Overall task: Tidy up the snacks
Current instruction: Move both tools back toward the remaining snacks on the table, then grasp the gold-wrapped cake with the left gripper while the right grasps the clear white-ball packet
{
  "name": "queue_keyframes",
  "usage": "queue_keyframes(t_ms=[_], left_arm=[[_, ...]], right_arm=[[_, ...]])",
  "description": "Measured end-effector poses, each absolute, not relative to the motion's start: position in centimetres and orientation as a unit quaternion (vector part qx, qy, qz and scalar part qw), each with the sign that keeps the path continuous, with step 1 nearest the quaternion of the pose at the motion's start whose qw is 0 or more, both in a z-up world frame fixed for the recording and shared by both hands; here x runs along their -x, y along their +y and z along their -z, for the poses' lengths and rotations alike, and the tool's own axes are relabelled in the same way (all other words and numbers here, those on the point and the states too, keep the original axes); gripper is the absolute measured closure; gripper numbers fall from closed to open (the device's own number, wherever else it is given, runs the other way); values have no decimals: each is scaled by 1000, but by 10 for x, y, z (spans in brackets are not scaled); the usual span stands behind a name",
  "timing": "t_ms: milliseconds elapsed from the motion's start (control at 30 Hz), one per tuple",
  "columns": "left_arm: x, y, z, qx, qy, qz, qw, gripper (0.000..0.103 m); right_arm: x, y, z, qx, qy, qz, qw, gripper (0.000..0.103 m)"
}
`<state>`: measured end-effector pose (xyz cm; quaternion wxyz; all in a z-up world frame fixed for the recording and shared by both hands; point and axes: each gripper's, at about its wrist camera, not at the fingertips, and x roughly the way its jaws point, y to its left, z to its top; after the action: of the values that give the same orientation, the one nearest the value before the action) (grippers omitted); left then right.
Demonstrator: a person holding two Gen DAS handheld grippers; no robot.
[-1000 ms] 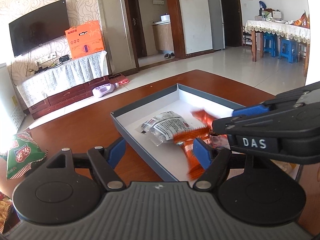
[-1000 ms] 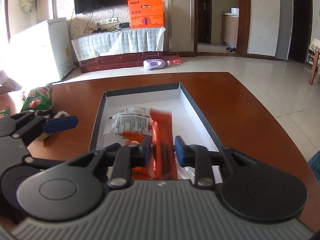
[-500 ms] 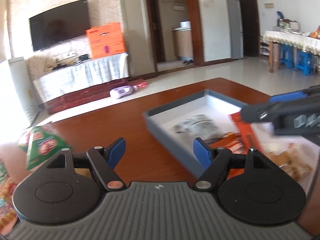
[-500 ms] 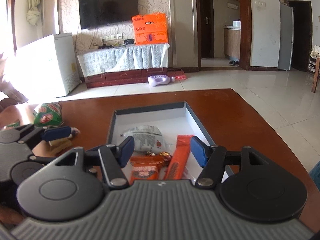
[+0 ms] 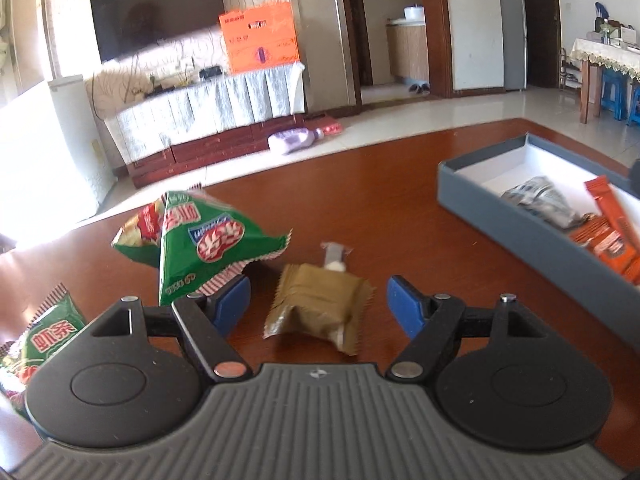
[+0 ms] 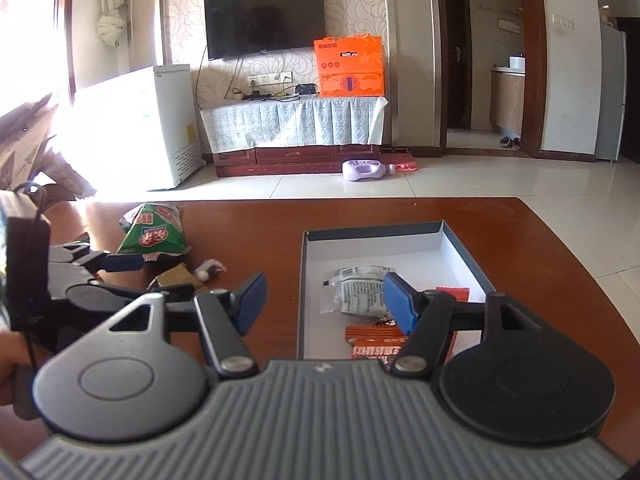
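My left gripper [image 5: 318,300] is open, its jaws on either side of a brown-wrapped snack [image 5: 320,308] lying on the wooden table. A green triangular bag [image 5: 208,240] stands just left of it, with a small candy [image 5: 336,258] behind. The grey box [image 5: 520,220] at right holds a clear packet [image 5: 540,200] and orange packets [image 5: 612,232]. My right gripper [image 6: 322,298] is open and empty, above the box's left wall [image 6: 302,292]. The right wrist view also shows the left gripper [image 6: 152,278], the green bag [image 6: 156,236], the clear packet [image 6: 360,288] and an orange packet [image 6: 376,340].
More green snack bags [image 5: 44,336] lie at the table's left edge. The table's far edge [image 6: 320,200] borders a tiled floor with a purple bottle [image 6: 364,169]. A TV stand and white freezer stand beyond.
The right gripper let go of the orange packet into the box, opened wide and pulled back. The left gripper swung left from the box to the loose snacks and now straddles the brown packet.
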<state>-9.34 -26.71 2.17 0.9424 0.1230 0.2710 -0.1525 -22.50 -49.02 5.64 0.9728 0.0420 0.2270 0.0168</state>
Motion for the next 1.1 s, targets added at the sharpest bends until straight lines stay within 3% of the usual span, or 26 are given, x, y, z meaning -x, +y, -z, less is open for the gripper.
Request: queue_keyframes(t_ms=[133, 200, 233, 367, 633, 767, 1100], left_arm=[[79, -264, -12, -107, 296, 170, 934, 25], [76, -268, -8, -110, 300, 172, 932, 34], [76, -272, -7, -114, 302, 170, 931, 46], [79, -265, -8, -95, 302, 169, 933, 56], [97, -241, -10, -83, 317, 128, 936, 56], [102, -234, -9, -92, 317, 122, 936, 53], [99, -224, -7, -75, 324, 136, 933, 48]], right_arm=[[222, -485, -55, -36, 231, -22, 972, 37], [221, -482, -55, -31, 233, -25, 972, 37], [221, -482, -55, -29, 233, -27, 972, 37], [219, -474, -56, -39, 236, -41, 970, 37], [190, -415, -52, -22, 262, -88, 961, 38], [162, -387, -38, -6, 289, -93, 953, 49], [95, -352, -8, -13, 322, -66, 944, 48]])
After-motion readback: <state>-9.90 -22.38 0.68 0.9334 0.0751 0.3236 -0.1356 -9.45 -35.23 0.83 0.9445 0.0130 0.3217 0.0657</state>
